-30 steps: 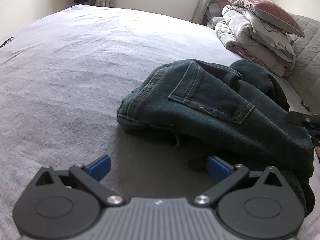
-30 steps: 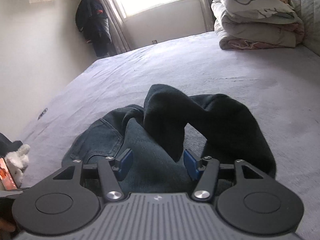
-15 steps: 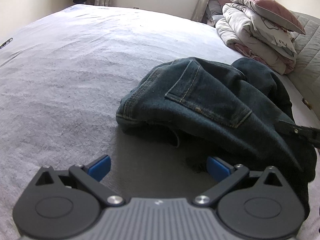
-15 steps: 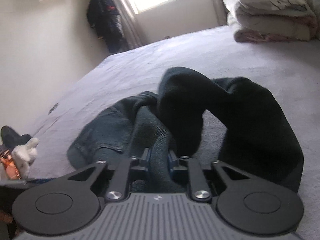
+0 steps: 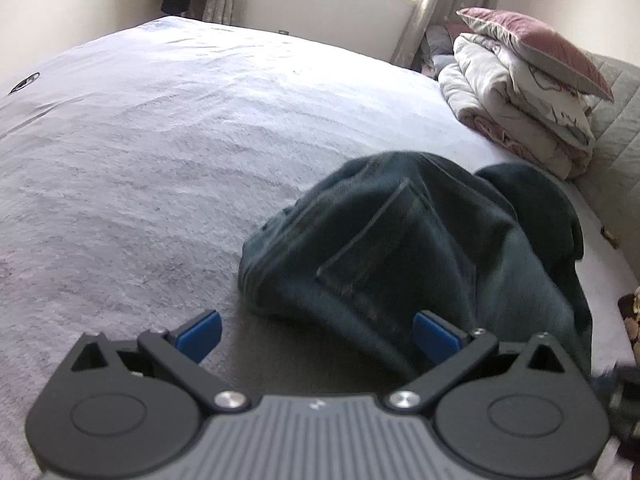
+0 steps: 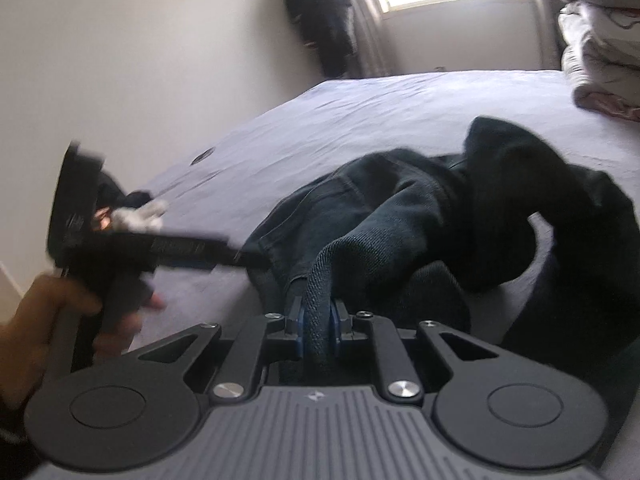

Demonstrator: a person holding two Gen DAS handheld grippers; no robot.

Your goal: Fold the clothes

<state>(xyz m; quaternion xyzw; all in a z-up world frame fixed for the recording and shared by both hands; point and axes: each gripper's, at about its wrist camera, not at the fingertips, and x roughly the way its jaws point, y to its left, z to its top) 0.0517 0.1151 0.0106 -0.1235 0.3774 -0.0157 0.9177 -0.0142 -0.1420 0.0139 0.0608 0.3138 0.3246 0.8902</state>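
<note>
Dark blue jeans [image 5: 400, 240] lie crumpled on the pale bedsheet [image 5: 160, 160], back pocket up. My left gripper [image 5: 318, 336] is open just above the sheet at the pile's near edge. Denim lies in front of its right blue pad [image 5: 436, 338] and nothing is pinched. In the right wrist view the jeans [image 6: 400, 208] bunch into a ridge. My right gripper [image 6: 318, 320] is shut on a thick rolled fold of denim, both pads pressing it. A hand [image 6: 52, 312] holds the left gripper [image 6: 236, 258] at the pile's left side.
Folded bedding with a pink pillow [image 5: 520, 92] is stacked at the far right by a quilted headboard [image 5: 616, 140]. A small dark object [image 5: 24, 82] lies on the sheet at the far left. Dark clothes [image 6: 324, 12] hang beside the window.
My right gripper has closed on a fold of the jeans and swung round with it. The pile has bunched up higher. The left gripper stays open in about the same spot.
</note>
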